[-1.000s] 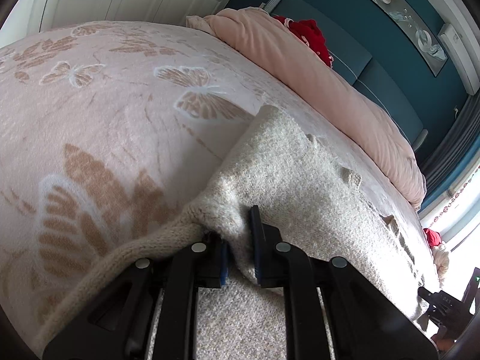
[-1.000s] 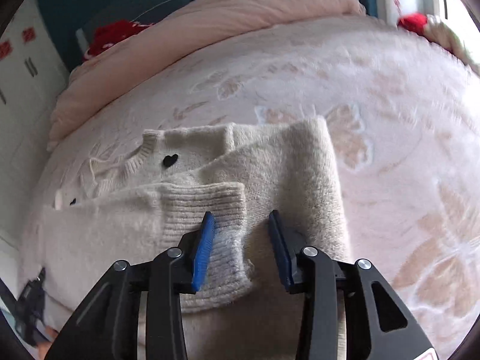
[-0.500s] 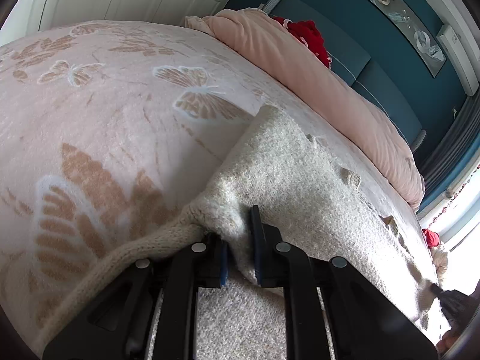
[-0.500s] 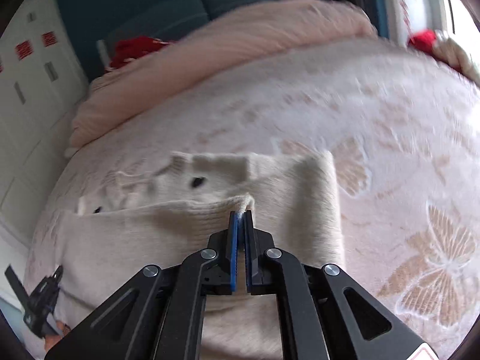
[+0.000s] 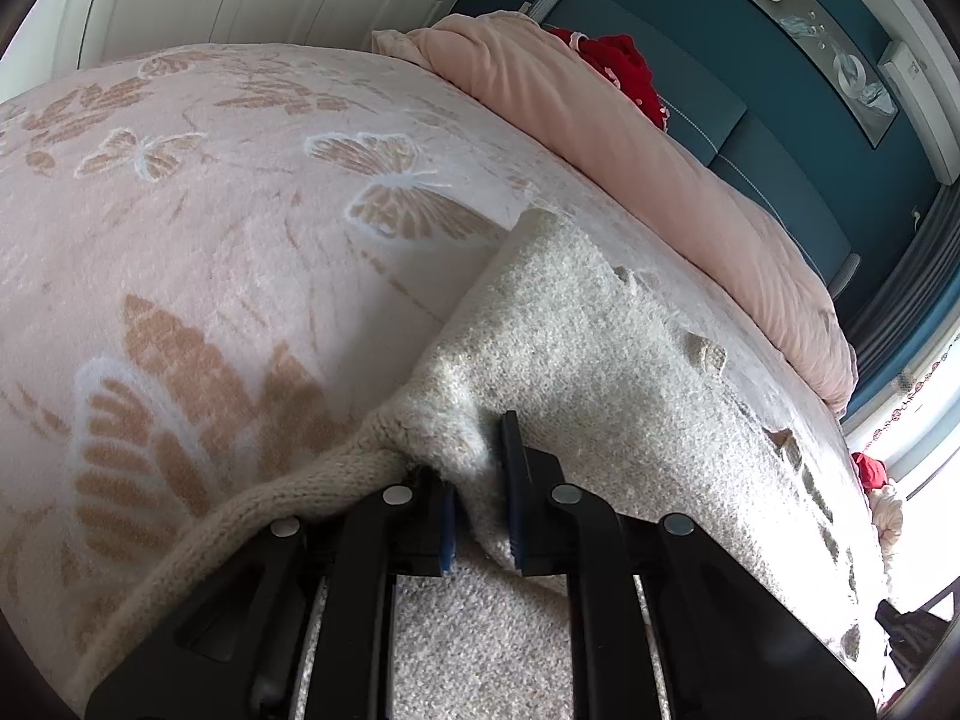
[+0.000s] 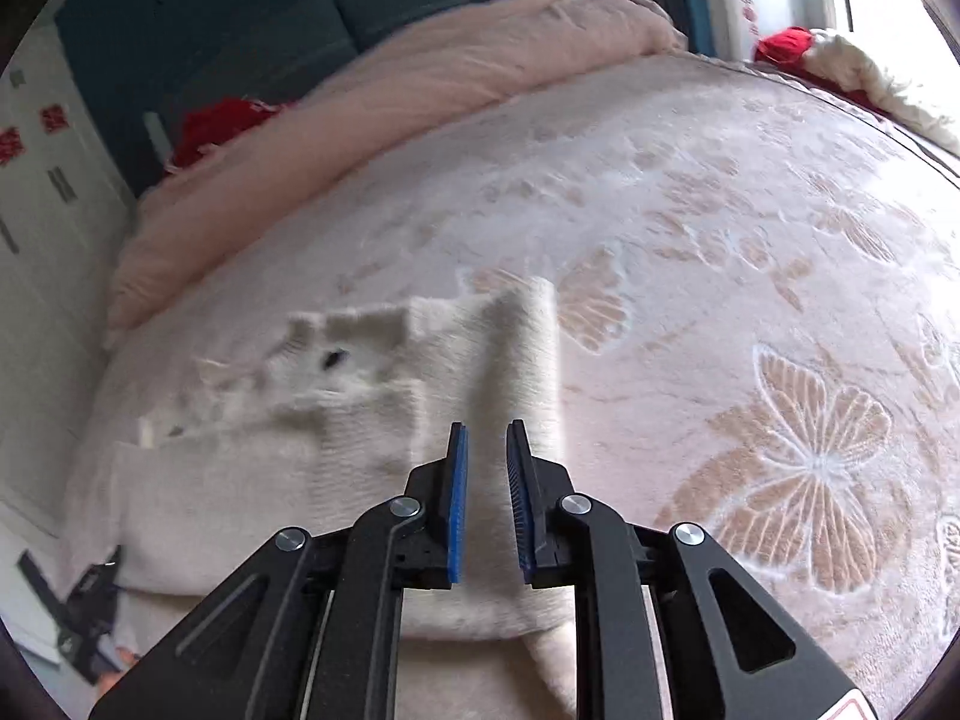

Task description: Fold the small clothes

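- Right gripper (image 6: 485,456) had let go of the ribbed cuff; jaws just reopened slightly, empty, raised above the cream knitted sweater (image 6: 252,480).
- Left gripper (image 5: 480,480) stayed clamped on the sweater's edge.

sweater (image 5: 588,348): fuzzy cream knit, ribbed hem | blanket (image 6: 750,252): plush pink fleece, raised butterfly pattern | duvet (image 5: 630,150): smooth matt pink cloth | left gripper (image 5: 480,516): matt black plastic, blue ridged pads, metal rivets
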The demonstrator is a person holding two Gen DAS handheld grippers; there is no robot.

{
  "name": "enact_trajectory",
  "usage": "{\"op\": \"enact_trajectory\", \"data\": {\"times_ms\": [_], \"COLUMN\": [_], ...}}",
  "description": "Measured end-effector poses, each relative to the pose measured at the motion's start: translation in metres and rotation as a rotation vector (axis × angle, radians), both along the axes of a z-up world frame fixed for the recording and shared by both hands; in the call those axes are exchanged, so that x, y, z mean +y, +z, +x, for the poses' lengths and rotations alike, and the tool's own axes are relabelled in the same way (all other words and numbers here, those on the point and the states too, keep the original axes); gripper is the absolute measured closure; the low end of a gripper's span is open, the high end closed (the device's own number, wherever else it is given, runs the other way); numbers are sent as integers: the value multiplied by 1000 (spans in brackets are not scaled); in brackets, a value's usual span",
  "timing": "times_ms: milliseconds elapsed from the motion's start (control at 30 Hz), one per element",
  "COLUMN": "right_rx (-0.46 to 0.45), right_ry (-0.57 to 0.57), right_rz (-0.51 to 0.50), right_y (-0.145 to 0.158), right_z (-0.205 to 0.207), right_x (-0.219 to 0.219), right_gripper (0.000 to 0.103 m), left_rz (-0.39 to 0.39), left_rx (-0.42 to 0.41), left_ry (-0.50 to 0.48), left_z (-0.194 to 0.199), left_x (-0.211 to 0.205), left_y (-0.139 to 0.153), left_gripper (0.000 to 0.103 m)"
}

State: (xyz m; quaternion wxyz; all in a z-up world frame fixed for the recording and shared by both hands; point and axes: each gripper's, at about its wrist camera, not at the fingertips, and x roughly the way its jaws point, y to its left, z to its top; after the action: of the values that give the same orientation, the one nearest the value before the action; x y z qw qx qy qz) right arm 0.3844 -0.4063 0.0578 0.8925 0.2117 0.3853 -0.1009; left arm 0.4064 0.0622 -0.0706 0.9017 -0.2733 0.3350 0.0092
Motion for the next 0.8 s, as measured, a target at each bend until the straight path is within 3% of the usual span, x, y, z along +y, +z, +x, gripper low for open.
{"op": "enact_trajectory", "data": {"times_ms": [100, 167, 200, 233, 267, 300, 333, 367, 500, 533, 600, 667, 733, 800], "right_rx": [3, 79, 155, 188, 150, 142, 142, 133, 85, 89, 127, 171, 214, 235], "right_ry": [130, 185, 189, 184, 176, 146, 106, 88, 76, 73, 71, 74, 80, 80], "right_rz": [5, -21, -61, -89, -78, -80, -97, -101, -43, -33, -5, 14, 41, 76], "right_y": [-1, -20, -36, -48, -48, -42, -33, -27, -1, 1, 0, -2, -7, -10], "right_z": [12, 29, 39, 40, 36, 31, 22, 12, -76, -98, -148, -188, -228, -259], "right_x": [25, 37, 43, 42, 37, 33, 30, 29, 22, 22, 24, 24, 25, 26], "right_gripper": [88, 89, 98, 100, 100, 95, 82, 80, 48, 44, 43, 43, 42, 41], "left_rz": [0, -3, -4, -6, -4, 1, 0, -3, -25, -53, -83, -123, -147, -128], "left_rx": [-1, -2, -4, -5, -4, -4, -4, -5, 13, 40, 87, 79, 46, 54], "left_ry": [0, 0, -1, -1, -1, -1, -1, -1, -3, -8, -48, -80, -87, -93], "left_z": [1, 1, 1, 1, 2, 3, 4, 4, 5, 1, -15, -60, -110, -160], "left_x": [0, 0, 0, 0, -1, -1, -1, -1, 2, 6, 12, 29, 49, 72], "left_y": [1, 0, 0, 0, 0, 0, 0, -1, 2, 9, 20, 40, 57, 67], "left_gripper": [90, 90, 90, 90, 90, 90, 90, 90, 90, 89, 78, 39, 12, 10]}}
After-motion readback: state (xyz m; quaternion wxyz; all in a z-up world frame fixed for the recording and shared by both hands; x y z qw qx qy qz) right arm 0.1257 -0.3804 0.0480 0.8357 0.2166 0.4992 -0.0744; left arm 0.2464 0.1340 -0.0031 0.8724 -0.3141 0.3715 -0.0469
